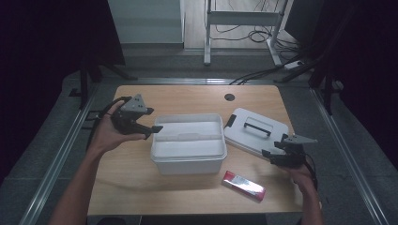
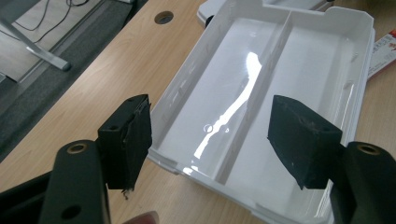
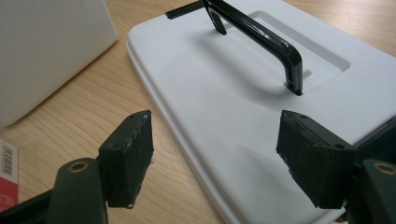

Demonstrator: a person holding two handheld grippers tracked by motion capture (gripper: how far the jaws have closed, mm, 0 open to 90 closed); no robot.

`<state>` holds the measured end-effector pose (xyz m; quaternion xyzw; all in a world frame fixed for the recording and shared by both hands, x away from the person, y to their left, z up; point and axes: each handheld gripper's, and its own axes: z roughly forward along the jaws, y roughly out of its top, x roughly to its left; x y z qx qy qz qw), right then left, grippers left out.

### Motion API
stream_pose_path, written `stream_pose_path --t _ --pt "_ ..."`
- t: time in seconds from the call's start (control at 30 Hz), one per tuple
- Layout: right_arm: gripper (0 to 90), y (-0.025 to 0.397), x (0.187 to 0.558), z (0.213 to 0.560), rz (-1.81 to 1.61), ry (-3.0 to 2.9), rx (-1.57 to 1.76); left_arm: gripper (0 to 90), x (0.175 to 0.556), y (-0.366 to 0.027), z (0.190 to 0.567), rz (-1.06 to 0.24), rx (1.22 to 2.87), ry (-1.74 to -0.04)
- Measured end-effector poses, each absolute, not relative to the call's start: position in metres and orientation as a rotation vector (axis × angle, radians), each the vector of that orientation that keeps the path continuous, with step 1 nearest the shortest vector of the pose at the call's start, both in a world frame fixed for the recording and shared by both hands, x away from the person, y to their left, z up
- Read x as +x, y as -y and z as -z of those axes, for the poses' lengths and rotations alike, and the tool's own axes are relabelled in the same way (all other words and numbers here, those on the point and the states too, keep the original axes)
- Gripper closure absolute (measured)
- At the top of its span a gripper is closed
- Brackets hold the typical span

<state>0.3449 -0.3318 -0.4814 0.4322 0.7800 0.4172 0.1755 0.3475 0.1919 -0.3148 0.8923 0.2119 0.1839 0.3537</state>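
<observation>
Wooden table: your left gripper gapes wide at the white bin; your right gripper, wide too, faces its lid.

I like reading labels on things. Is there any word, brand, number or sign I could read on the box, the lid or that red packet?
Red packet: print on its white end, too small and blurred to read.
Red packet's edge in the right gripper view: a barcode with tiny digits, not legible.
White box: no text.
White lid with black handle: no text.
</observation>
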Motion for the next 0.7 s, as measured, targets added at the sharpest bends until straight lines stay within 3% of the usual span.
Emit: stream_pose_path --t 0.7 --pt "26.8 0.333 0.347 0.486 -1.156 -2.226 1.235 31.9 0.361 -0.172 0.304 -0.453 2.386 -0.432"
